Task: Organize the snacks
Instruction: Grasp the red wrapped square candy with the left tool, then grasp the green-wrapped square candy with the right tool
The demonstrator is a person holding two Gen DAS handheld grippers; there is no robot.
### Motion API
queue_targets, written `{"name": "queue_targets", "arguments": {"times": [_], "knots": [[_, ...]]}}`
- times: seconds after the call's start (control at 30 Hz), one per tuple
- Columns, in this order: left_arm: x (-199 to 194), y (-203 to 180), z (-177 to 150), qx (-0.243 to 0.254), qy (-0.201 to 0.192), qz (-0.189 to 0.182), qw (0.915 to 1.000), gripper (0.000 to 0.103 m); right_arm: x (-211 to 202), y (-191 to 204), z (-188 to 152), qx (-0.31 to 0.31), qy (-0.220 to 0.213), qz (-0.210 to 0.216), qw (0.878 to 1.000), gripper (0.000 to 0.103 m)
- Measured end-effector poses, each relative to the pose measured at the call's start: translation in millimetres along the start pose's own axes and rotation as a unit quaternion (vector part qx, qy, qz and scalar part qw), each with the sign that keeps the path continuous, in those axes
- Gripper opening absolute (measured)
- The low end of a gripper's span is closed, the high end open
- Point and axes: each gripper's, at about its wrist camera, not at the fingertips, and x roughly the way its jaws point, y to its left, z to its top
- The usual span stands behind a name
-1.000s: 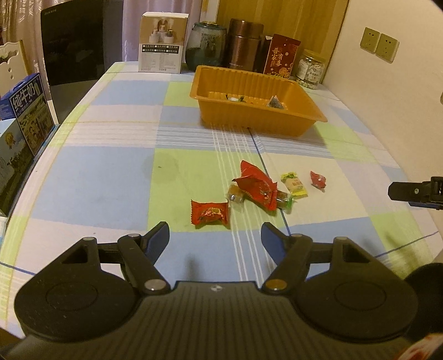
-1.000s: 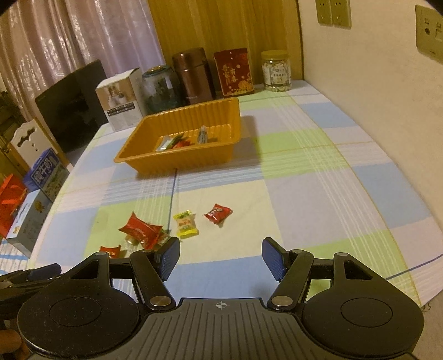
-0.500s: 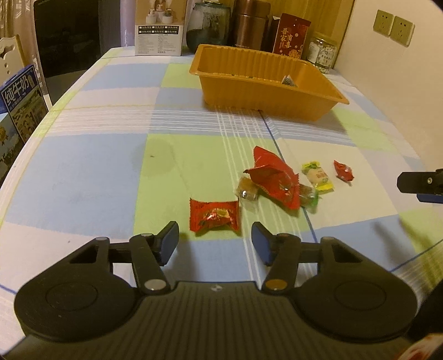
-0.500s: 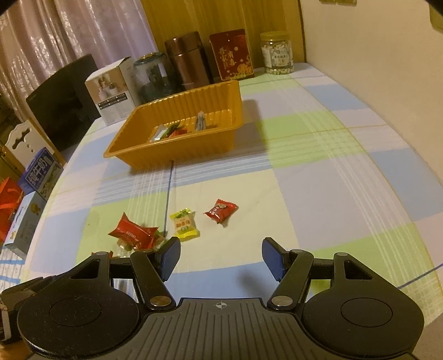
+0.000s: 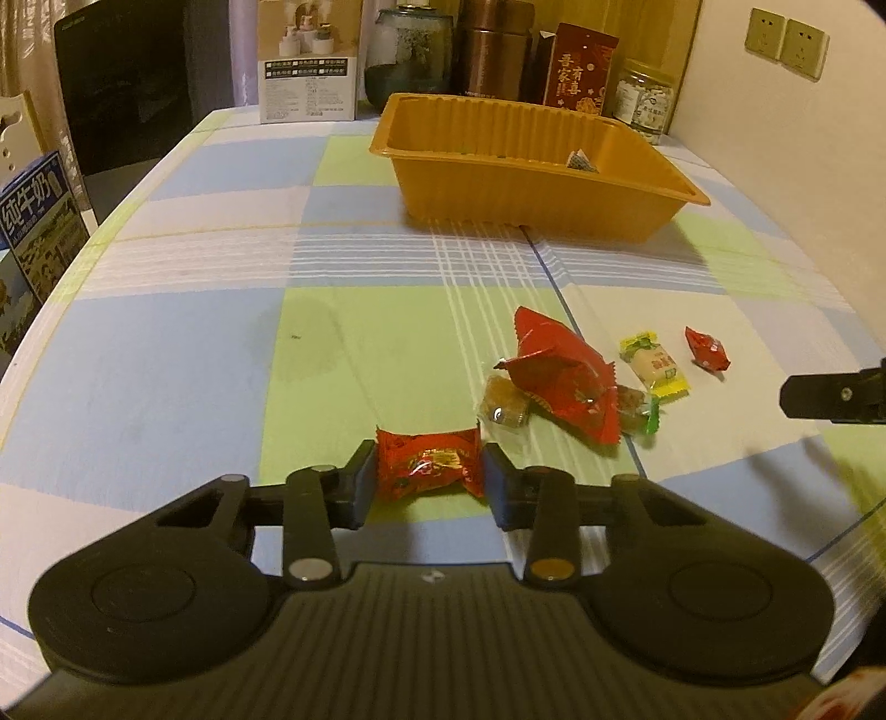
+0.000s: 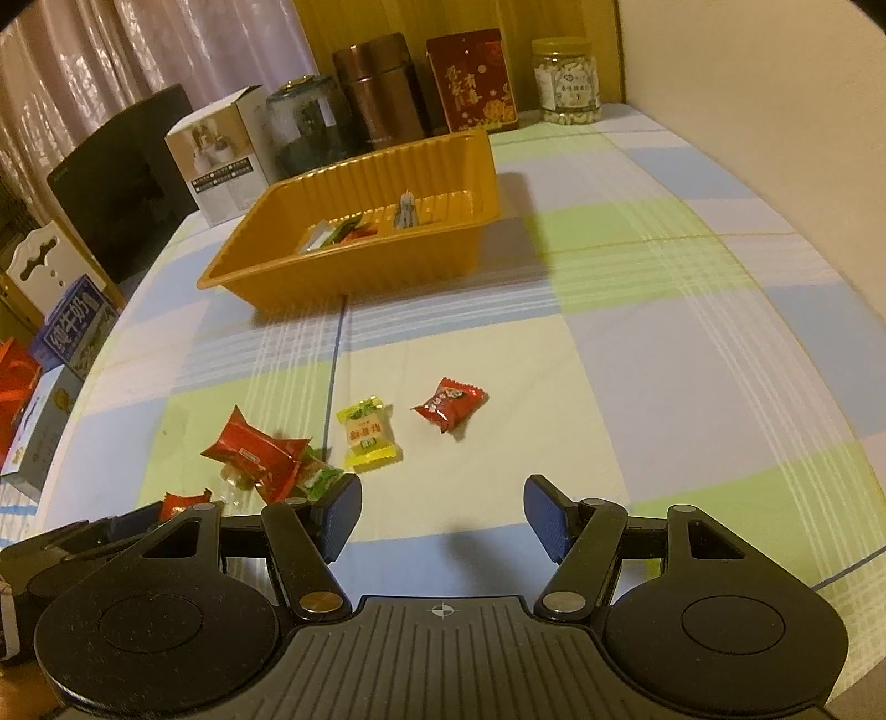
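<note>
My left gripper (image 5: 427, 476) has its two pads against the ends of a red wrapped candy (image 5: 426, 462) that lies on the tablecloth. Beyond it lie a big red packet (image 5: 565, 376), a brown candy (image 5: 504, 407), a yellow candy (image 5: 653, 365) and a small red candy (image 5: 706, 349). The orange tray (image 5: 531, 188) stands further back with a few snacks inside. My right gripper (image 6: 441, 518) is open and empty, just short of the yellow candy (image 6: 365, 435) and the small red candy (image 6: 449, 409). The tray (image 6: 360, 266) is far ahead.
Along the table's far edge stand a white box (image 5: 307, 61), a dark glass jar (image 5: 410, 55), a copper canister (image 5: 495, 50), a red tin (image 5: 576, 66) and a nut jar (image 5: 645, 102). Milk cartons (image 5: 39, 232) sit off the left edge. A wall is on the right.
My left gripper has moved forward and down and closed its jaws around the red wrapped candy. My right gripper has come lower and closer to the candies, still open.
</note>
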Motion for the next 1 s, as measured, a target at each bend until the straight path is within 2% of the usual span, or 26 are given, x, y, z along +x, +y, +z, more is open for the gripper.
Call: {"name": "queue_targets", "arguments": {"times": [0.13, 0.33, 0.4, 0.43, 0.47, 0.67, 0.8, 1.0], "knots": [[-2, -2, 1, 0.006, 0.003, 0.002, 1.0000, 0.030, 6, 4, 1, -0.011, 0.004, 0.008, 1.000, 0.066], [-9, 3, 2, -0.004, 0.002, -0.001, 1.0000, 0.030, 17, 21, 3, -0.066, 0.006, 0.036, 0.997, 0.065], [-12, 5, 3, -0.007, -0.001, 0.000, 1.0000, 0.030, 22, 29, 3, -0.091, 0.006, 0.048, 0.995, 0.061], [-13, 6, 5, -0.009, -0.001, 0.000, 1.0000, 0.030, 25, 33, 3, -0.106, 0.007, 0.055, 0.993, 0.053], [-14, 7, 6, -0.012, -0.001, 0.000, 0.9999, 0.030, 29, 37, 3, -0.122, 0.010, 0.060, 0.991, 0.049], [-22, 13, 11, -0.021, -0.005, 0.002, 0.9998, 0.030, 49, 60, 0, -0.220, 0.017, 0.075, 0.972, 0.040], [-25, 17, 15, -0.035, -0.009, 0.000, 0.9994, 0.030, 65, 70, -4, -0.262, 0.029, 0.081, 0.961, 0.038], [-27, 19, 15, -0.040, -0.009, -0.003, 0.9992, 0.030, 86, 82, -10, -0.330, 0.039, 0.059, 0.941, 0.037]]}}
